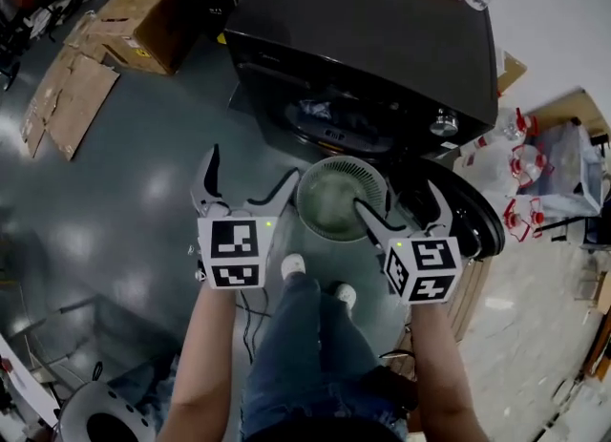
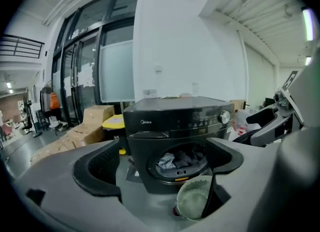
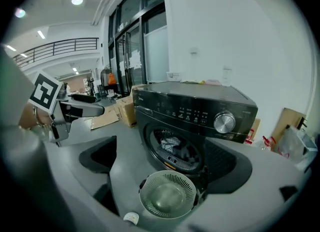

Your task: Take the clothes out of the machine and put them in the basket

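Grey concrete floor (image 1: 143, 173), black front-loading washing machine (image 1: 382, 30), door swung open. Round green basket (image 1: 339, 197) sits just in front. Clothes (image 2: 181, 159) are heaped in the drum. Left gripper (image 1: 253, 171) and right gripper (image 1: 398, 197) hover, jaws spread wide, gripping nothing.

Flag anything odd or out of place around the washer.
Nothing looks spilled or damaged. The machine stands open with clothes inside, and the basket in front is empty. Only flattened cardboard lies loose on the floor at the person's left.

One washing machine (image 1: 382, 39), one basket (image 1: 329, 203), two claws (image 1: 253, 165) (image 1: 396, 197), two shoes (image 1: 293, 264).
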Available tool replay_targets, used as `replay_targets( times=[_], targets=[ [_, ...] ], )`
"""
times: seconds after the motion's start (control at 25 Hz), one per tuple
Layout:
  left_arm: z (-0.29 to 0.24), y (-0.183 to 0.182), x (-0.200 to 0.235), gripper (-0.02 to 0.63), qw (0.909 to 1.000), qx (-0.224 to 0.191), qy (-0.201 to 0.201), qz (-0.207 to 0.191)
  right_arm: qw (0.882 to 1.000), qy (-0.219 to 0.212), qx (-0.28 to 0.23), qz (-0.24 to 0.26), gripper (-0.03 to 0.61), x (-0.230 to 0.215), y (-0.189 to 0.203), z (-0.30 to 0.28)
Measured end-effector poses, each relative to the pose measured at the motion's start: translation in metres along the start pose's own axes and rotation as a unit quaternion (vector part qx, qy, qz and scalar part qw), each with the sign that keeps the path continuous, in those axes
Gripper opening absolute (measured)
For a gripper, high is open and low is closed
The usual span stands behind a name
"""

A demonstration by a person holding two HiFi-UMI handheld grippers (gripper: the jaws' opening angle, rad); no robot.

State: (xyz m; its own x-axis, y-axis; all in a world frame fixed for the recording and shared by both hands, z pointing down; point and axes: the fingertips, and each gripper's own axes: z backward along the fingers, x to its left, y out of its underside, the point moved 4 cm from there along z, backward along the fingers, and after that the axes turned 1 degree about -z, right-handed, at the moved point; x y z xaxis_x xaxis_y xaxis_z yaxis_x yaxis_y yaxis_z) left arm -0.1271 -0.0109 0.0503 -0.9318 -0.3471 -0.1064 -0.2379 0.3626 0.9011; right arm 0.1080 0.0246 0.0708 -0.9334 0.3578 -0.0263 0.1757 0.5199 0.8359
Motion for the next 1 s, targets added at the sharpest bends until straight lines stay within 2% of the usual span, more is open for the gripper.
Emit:
replay_targets(
  times=[0.16, 0.28, 0.6, 0.72, 0.88, 1.0],
  targets=[
    [-0.031, 0.024, 0.013, 0.539, 0.9997, 0.015, 0.019, 0.005, 0.999, 0.005, 0.008, -0.031, 0.548, 0.009, 0.010, -0.036],
    [-0.048, 0.044, 0.014, 0.538, 0.9992, 0.027, 0.029, 0.005, 0.998, -0.009, 0.016, -0.052, 0.548, 0.016, 0.022, -0.059],
    [-0.093, 0.124, 0.001, 0.538, 0.9976, 0.054, 0.040, 0.017, 0.997, -0.031, 0.070, -0.010, 0.546, 0.012, 0.090, -0.125],
    [-0.114, 0.155, -0.006, 0.538, 0.9969, 0.066, 0.037, 0.024, 0.997, -0.023, 0.076, 0.002, 0.545, 0.001, 0.115, -0.154],
    [-0.134, 0.196, -0.022, 0.538, 0.9940, 0.093, 0.037, 0.044, 0.996, -0.025, 0.082, -0.014, 0.518, -0.010, 0.144, -0.185],
    [-0.157, 0.220, -0.024, 0.538, 0.9932, 0.097, 0.009, 0.065, 0.998, -0.003, 0.059, -0.007, 0.505, -0.025, 0.154, -0.211]
  ],
)
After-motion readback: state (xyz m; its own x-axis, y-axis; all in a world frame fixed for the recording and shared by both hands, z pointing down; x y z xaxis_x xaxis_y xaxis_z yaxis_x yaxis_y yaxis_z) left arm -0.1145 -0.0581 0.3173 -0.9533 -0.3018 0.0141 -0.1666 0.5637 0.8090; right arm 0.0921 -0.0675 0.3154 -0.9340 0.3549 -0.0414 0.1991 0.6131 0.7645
